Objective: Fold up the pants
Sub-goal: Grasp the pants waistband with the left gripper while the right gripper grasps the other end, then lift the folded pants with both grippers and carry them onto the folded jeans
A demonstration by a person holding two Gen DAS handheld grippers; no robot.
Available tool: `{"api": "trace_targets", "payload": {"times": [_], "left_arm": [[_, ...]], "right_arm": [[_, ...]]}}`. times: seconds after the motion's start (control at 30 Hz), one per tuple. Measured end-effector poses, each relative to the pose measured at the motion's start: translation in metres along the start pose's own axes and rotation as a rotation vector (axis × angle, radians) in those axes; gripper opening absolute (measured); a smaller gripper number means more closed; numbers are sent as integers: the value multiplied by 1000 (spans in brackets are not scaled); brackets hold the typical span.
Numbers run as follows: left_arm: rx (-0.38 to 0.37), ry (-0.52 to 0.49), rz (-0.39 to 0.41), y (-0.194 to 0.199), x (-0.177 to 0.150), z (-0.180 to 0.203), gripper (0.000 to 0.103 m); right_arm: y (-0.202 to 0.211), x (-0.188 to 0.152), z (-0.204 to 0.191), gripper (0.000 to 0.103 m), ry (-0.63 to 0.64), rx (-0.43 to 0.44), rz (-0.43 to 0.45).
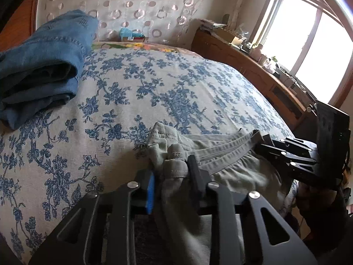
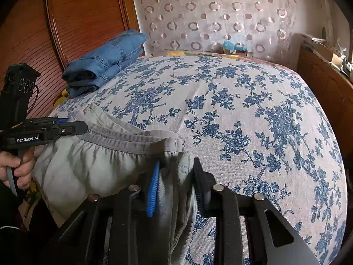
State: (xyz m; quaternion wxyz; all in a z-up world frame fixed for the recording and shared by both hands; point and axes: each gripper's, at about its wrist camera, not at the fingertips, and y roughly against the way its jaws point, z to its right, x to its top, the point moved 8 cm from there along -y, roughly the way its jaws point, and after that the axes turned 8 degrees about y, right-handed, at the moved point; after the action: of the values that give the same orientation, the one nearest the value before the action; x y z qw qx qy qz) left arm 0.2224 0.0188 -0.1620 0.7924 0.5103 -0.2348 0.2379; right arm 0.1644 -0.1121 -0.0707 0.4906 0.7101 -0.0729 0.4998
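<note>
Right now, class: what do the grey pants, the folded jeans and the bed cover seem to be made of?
Grey pants: soft matte woven cloth, probably cotton; gathered waistband. Folded jeans: blue denim; pale seam stitching. Bed cover: coarse woven fabric; blue flower pattern.

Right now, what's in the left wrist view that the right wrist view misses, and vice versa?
Left wrist only: the bright window and the cluttered wooden sideboard below it.
Right wrist only: the person's hand on the left gripper's handle, and the slatted wooden door.
Both: grey pants pinched at the waistband by both grippers, folded jeans, floral bedspread, circle-patterned curtain.
</note>
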Motion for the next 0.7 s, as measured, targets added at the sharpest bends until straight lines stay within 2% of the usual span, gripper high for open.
{"api": "trace_targets", "payload": {"times": [0.13, 0.4, 0.7], "left_arm": [[-11, -4, 26, 8, 5, 5, 22], [-19, -34, 78, 30, 13, 18, 18], [-20, -56, 139, 54, 18, 31, 18]], "right_arm": [[0, 0, -2, 16, -6, 22, -1], [13, 6, -5, 14, -15, 40, 39], [45, 15, -11, 14, 6, 28, 112]]}}
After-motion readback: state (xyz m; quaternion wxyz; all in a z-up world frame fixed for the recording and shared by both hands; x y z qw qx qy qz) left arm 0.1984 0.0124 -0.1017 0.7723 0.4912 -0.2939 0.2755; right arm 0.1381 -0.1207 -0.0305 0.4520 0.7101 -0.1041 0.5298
